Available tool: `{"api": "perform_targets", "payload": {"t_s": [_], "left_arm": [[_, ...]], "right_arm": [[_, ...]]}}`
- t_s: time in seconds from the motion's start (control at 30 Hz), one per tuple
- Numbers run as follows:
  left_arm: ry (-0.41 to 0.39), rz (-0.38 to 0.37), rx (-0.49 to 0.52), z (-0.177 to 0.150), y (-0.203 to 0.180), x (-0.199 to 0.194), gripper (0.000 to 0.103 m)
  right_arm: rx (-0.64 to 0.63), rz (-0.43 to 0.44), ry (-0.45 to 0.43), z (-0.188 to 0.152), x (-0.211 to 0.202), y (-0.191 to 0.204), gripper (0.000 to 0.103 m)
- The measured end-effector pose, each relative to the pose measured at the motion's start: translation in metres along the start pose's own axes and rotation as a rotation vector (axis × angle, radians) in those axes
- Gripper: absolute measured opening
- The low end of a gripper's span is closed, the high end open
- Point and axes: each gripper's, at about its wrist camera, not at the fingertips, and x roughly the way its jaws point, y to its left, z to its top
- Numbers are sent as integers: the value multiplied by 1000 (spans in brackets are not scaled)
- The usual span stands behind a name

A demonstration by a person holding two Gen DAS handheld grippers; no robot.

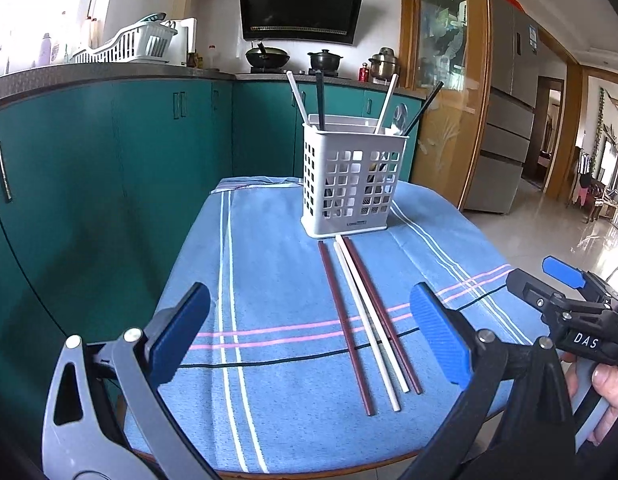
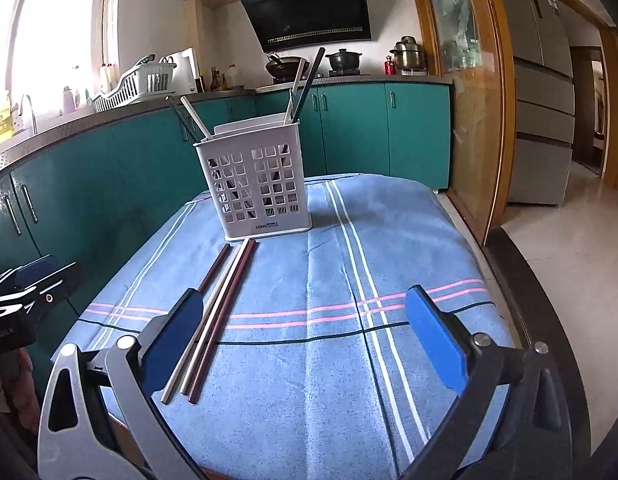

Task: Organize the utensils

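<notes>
White basket [image 2: 253,188] labelled "LONG", "DAS" on right gripper [image 1: 565,300], both grippers' jaws released.

1. Towel [image 1: 277,280]: blue with white, pink and dark stripes.
2. Holder [image 1: 351,184]: white lattice.
3. Loose chopsticks [image 1: 369,320]: two maroon, two white.
4. Cabinets [image 1: 109,152]: teal.

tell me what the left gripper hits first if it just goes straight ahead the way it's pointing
Probably the chopsticks lying on the blue cloth between its open fingers, with the white holder just behind them. Depth is hard to judge through the fisheye.
</notes>
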Motion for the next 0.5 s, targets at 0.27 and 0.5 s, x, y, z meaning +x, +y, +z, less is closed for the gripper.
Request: {"api": "perform_targets", "payload": {"t_s": [0.27, 0.5], "left_arm": [[19, -7, 8, -2, -4, 5, 99], [168, -43, -68, 18, 5, 54, 78]], "right_arm": [[2, 13, 1, 2, 0, 0, 99], [9, 37, 10, 5, 2, 1, 99]]}}
